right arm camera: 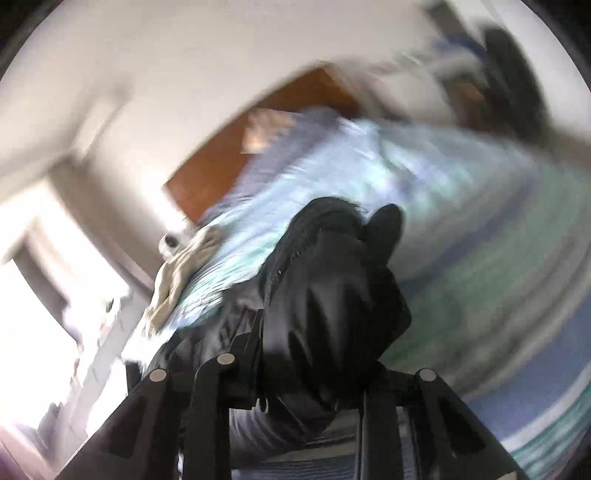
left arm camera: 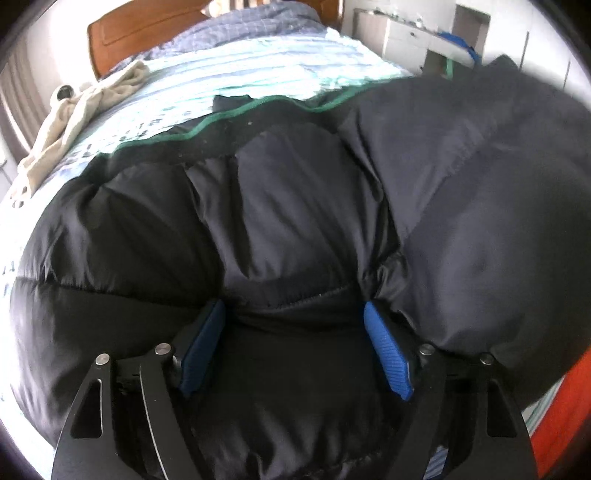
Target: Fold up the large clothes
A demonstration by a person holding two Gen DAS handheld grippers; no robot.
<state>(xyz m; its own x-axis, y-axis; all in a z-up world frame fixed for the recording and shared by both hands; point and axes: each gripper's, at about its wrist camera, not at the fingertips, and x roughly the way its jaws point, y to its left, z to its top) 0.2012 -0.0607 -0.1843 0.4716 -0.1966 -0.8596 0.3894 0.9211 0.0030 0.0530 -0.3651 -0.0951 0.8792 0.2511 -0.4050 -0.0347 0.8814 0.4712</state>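
A black puffy down jacket [left arm camera: 295,206] with a green-trimmed hem lies across the bed. My left gripper [left arm camera: 295,314] is open, its blue pads [left arm camera: 205,343] pressed into the padding on either side of a bulge of the jacket. In the right wrist view, which is blurred by motion, my right gripper [right arm camera: 314,354] is shut on a bunched part of the black jacket [right arm camera: 332,280] with a zipper and holds it lifted above the bed. Its fingertips are hidden in the fabric.
The bed has a blue, white and green striped cover [left arm camera: 236,70] and a wooden headboard [left arm camera: 147,22]. A beige garment [left arm camera: 77,110] lies at the bed's left edge. White furniture [left arm camera: 413,33] stands at the back right. A bright window [right arm camera: 33,295] is on the left.
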